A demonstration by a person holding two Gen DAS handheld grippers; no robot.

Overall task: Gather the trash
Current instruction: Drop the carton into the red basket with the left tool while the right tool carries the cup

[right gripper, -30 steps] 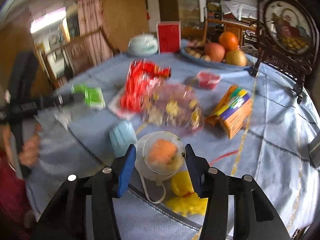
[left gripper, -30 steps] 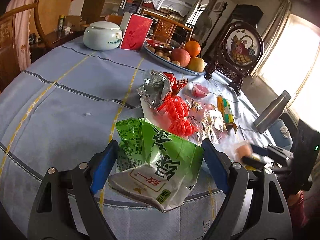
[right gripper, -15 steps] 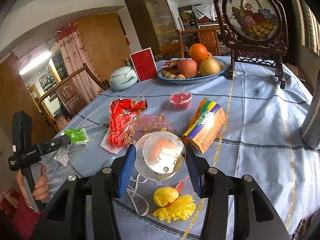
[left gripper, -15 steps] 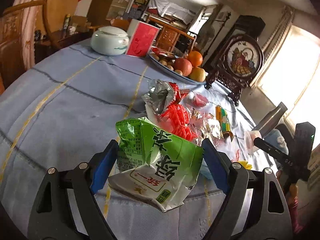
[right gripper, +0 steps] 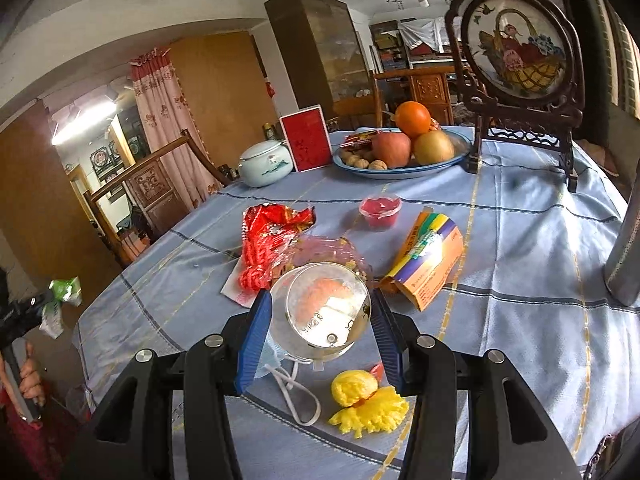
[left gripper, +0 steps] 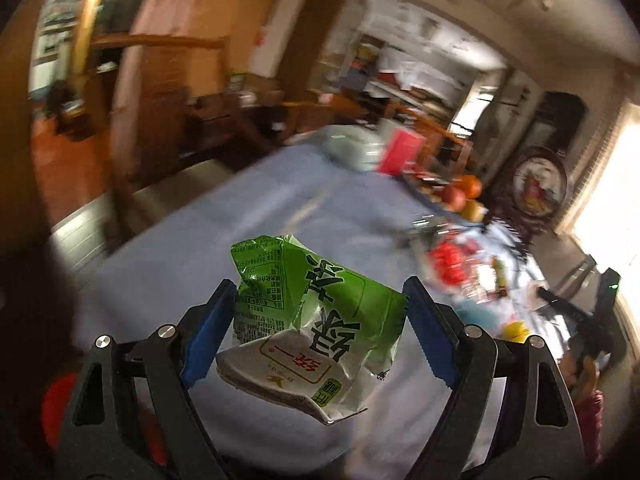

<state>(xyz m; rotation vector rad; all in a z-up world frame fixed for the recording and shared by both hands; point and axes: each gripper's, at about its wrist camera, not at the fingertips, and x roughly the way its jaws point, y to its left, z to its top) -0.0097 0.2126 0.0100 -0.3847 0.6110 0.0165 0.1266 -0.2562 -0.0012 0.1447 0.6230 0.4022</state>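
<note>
Left gripper (left gripper: 320, 312) swung left, carton (left gripper: 308, 328) — table (right gripper: 520, 280) cluttered

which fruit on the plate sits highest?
The orange, resting atop the red apple and yellowish fruit on the blue-rimmed plate.

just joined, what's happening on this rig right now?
Trash pickup at a cluttered dining table. The left gripper is shut on a crumpled green drink carton, held up off the tablecloth; that view is motion-blurred. The right gripper is shut on a clear plastic cup, also held above the table. A red wrapper, an orange box, a yellow wrapper and a small red cup lie on the cloth.
</note>
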